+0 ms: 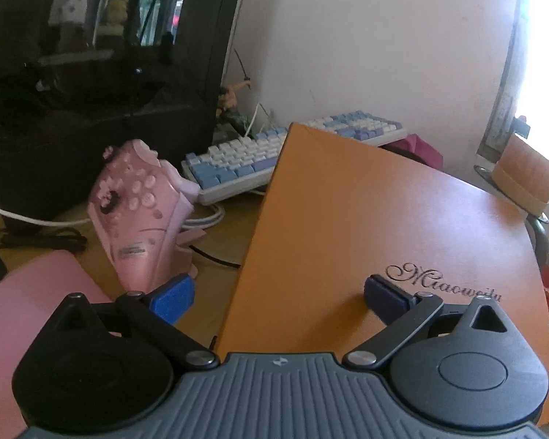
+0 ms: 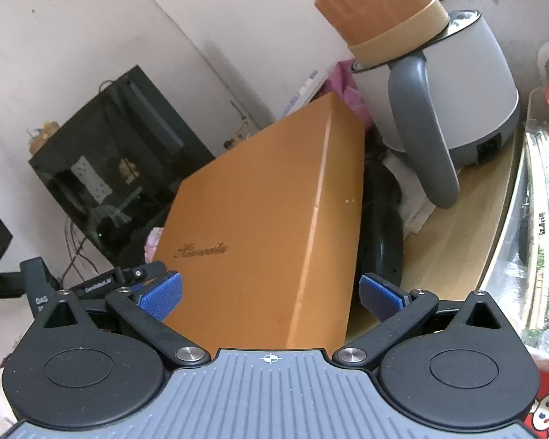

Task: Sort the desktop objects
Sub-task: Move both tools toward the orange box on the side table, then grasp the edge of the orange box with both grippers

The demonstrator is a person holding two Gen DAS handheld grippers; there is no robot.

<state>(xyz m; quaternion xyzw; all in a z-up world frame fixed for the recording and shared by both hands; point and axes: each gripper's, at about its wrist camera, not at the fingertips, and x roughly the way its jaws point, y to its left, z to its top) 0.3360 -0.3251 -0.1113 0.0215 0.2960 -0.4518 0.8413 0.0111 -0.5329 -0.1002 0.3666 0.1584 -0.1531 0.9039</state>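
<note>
Left hand-held gripper [image 1: 279,298]: blue-padded jaws apart, straddling the left edge of the orange rectangular cardboard box [image 1: 377,226]. Right hand-held gripper [image 2: 271,294]: jaws apart, flanking the box's near corner.

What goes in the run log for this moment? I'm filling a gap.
stage: approaching | target: orange box | left gripper: open, straddling box edge | right gripper: open around box corner | box: not gripped

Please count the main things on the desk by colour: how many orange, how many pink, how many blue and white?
Orange: 1, the box
Pink: 2, the game controller and the flat pink item
Blue and white: 1, the keyboard
Total: 4
</note>
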